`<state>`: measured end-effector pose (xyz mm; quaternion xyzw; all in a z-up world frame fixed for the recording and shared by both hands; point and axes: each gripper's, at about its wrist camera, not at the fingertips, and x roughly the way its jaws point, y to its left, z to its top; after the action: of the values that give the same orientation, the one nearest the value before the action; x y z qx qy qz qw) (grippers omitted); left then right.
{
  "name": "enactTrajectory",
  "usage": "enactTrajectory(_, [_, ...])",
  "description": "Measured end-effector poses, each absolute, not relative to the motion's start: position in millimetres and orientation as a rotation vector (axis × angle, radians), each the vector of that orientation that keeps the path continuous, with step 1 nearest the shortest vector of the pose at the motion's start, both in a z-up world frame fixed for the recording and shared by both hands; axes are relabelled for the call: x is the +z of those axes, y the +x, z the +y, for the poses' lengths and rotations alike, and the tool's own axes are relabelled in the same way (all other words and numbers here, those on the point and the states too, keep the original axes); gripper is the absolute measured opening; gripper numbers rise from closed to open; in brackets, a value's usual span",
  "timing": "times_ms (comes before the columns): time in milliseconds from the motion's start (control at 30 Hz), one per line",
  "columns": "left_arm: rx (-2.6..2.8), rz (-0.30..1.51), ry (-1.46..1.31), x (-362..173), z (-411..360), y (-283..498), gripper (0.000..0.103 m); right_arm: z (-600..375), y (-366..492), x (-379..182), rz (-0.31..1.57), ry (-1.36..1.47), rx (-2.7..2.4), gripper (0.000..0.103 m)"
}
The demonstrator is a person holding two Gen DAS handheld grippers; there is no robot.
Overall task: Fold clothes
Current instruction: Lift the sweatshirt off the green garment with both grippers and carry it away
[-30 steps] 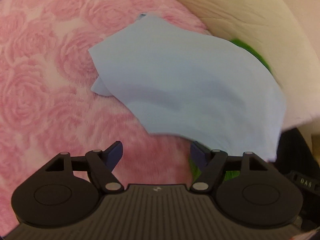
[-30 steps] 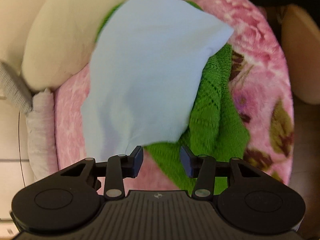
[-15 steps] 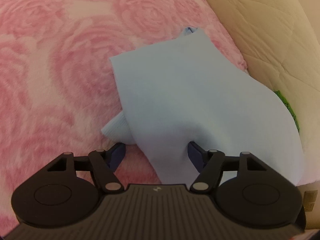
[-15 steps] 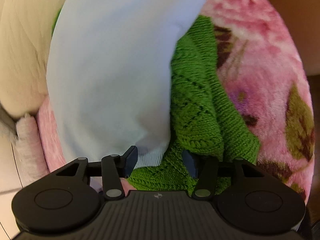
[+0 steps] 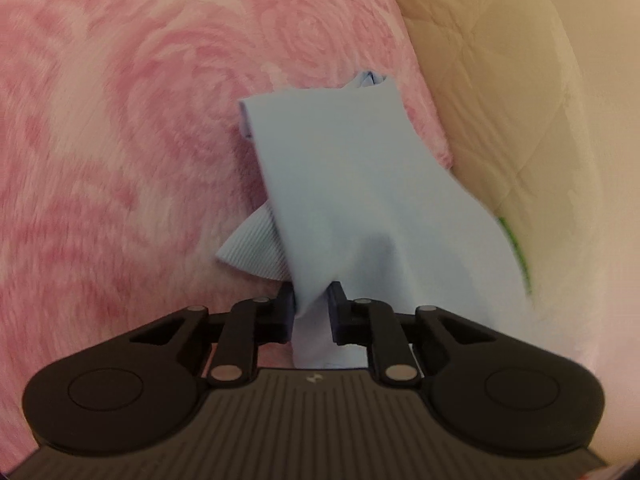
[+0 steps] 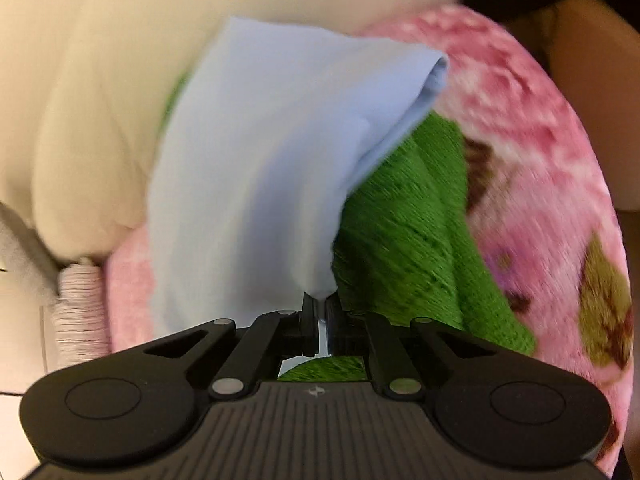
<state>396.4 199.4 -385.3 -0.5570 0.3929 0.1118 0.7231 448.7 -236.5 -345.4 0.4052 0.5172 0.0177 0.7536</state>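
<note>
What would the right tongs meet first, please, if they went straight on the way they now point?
The light blue garment they already pinch; the right tongs are shut on its edge. Beyond it probably the cream quilt, though depth is unclear.

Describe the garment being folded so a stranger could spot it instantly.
Start at the pink rose-patterned plush blanket beside the cream quilted cushion. On it lies a smooth pale-blue fabric garment, pinched at two edges by the left gripper and the right gripper. Unlike the chunky green knitted sweater partly beneath it, it is thin, plain and untextured, with a ribbed hem.
</note>
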Motion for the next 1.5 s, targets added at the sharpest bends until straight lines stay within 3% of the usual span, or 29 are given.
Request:
enactTrajectory(67, [0.253,0.866,-1.273,-389,200,391,0.013,-238,450,-342,1.132,0.857,0.064,0.011])
enactTrajectory(167, [0.268,0.867,-1.347,-397,198,384,0.013,-234,451,-346,1.157,0.85,0.043,0.024])
enactTrajectory(233, [0.268,0.852,-1.38,-402,197,383,0.018,-232,451,-349,1.158,0.851,0.046,0.029])
enactTrajectory(333, [0.262,0.852,-1.391,-409,193,392,0.017,-228,451,-352,1.159,0.854,0.051,0.026])
enactTrajectory(400, [0.219,0.833,-1.392,-404,190,399,0.005,-226,451,-354,1.159,0.855,0.054,0.022])
enactTrajectory(533, [0.168,0.806,-1.339,-383,185,405,0.002,-231,450,-331,1.11,0.805,0.103,0.021])
enactTrajectory(1000, [0.056,0.548,-1.061,-214,217,366,0.0,-205,467,-174,0.808,0.602,0.393,0.021])
enactTrajectory(1167, [0.032,0.57,-1.051,-193,199,340,0.0,-201,444,-138,0.809,0.603,0.425,0.021])
enactTrajectory(1233, [0.026,0.608,-1.058,-200,190,334,0.0,-207,441,-153,0.915,0.633,0.367,0.024])
enactTrajectory(1267, [0.032,0.627,-1.06,-207,187,332,0.0,-212,442,-166,0.992,0.655,0.325,0.043])
enactTrajectory(1300, [0.042,0.641,-1.07,-216,187,331,0.0,-222,441,-184,1.067,0.706,0.277,0.054])
enactTrajectory(1500, [0.121,0.707,-1.139,-261,188,327,0.0,-269,422,-274,1.187,1.037,0.14,0.055])
